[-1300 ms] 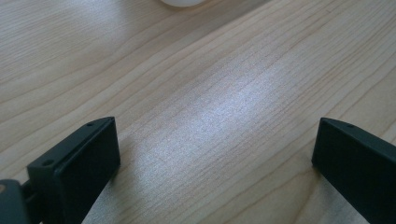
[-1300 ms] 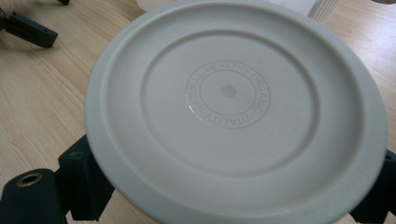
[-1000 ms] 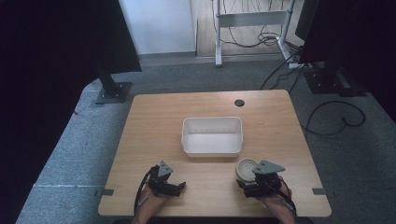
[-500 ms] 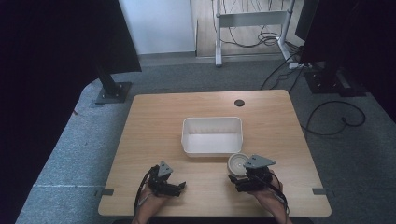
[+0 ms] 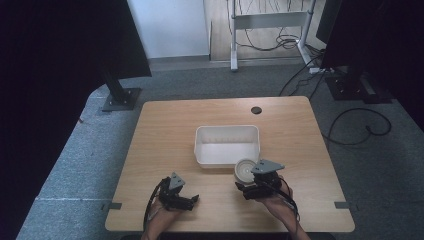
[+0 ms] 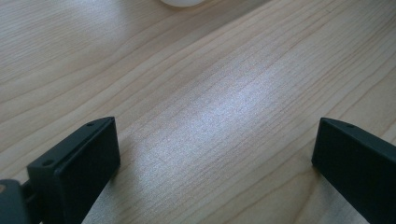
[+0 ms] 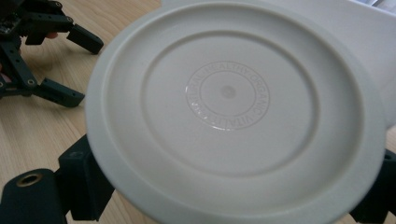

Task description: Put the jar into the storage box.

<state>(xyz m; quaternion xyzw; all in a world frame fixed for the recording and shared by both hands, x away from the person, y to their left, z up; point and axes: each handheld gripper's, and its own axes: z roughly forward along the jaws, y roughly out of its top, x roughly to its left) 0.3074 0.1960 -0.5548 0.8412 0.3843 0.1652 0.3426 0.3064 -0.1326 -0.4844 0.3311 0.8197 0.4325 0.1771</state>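
**Plate at bin edge: slip risk**

I am holding the white plate point(image 7: 233, 116) clamped in the right gripper point(image 5: 250, 186), just short of the white bin point(image 5: 227, 131) ahead. Left gripper point(image 5: 187, 200) is idling, jaws apart. Edge-only grip; tilting could let it slip.

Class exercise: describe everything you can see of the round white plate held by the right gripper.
The plate is round, off-white and looks like smooth plastic. It has a raised outer rim, a stepped inner ring and a small embossed circular stamp of lettering at its centre. It is empty and looks clean. The right gripper holds it by its near edge, its black fingers on either side. In the high view it sits at the near right corner of the white tub.
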